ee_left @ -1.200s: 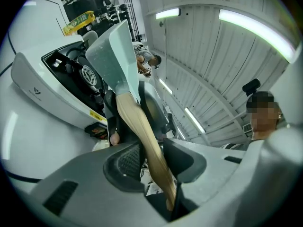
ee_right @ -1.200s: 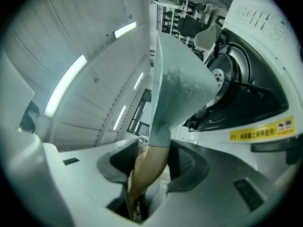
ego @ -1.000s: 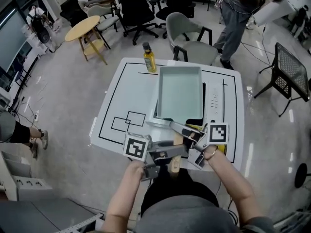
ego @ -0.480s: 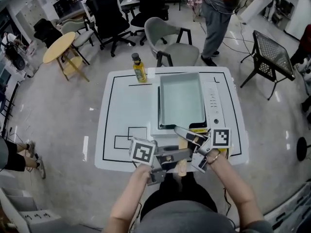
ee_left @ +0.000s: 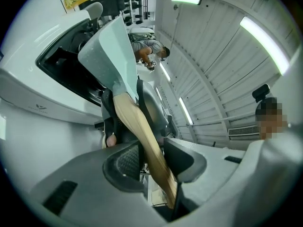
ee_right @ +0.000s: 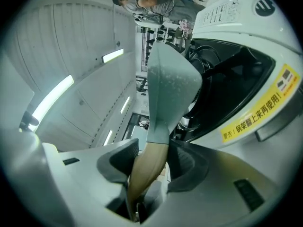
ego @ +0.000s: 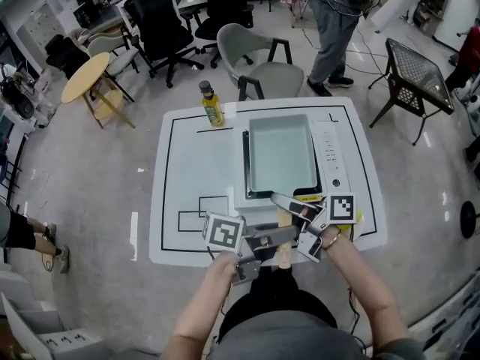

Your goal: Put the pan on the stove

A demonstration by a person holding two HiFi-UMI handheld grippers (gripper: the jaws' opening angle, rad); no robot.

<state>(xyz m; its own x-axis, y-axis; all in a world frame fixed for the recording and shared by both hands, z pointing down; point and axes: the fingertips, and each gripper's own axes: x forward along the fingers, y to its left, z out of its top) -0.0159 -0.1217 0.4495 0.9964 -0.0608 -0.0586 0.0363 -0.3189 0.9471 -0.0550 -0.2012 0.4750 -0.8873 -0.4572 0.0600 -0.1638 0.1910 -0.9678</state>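
A pale teal rectangular pan [ego: 281, 156] lies over the black top of the white induction stove [ego: 328, 156], square with it. I cannot tell whether its base touches the top. Its wooden handle [ego: 283, 217] points toward me. My left gripper [ego: 287, 235] reaches in from the left and is shut on the handle [ee_left: 142, 131] further back. My right gripper [ego: 283, 203] comes from the right and is shut on the handle [ee_right: 149, 164] near the pan. In both gripper views the pan [ee_left: 111, 46] [ee_right: 170, 79] rises just beyond the jaws, beside the stove [ee_left: 23, 89] [ee_right: 246, 46].
The stove stands on a white table [ego: 195, 171] marked with black lines. A yellow oil bottle [ego: 211, 104] stands at its far edge. Beyond are a grey chair [ego: 262, 58], a round wooden table [ego: 86, 77], a black mesh table [ego: 420, 70] and a standing person [ego: 337, 13].
The pan has swung from slanted across the stove to square with it and sits lower. Both grippers have sunk a little with the handle. The head view has shifted.
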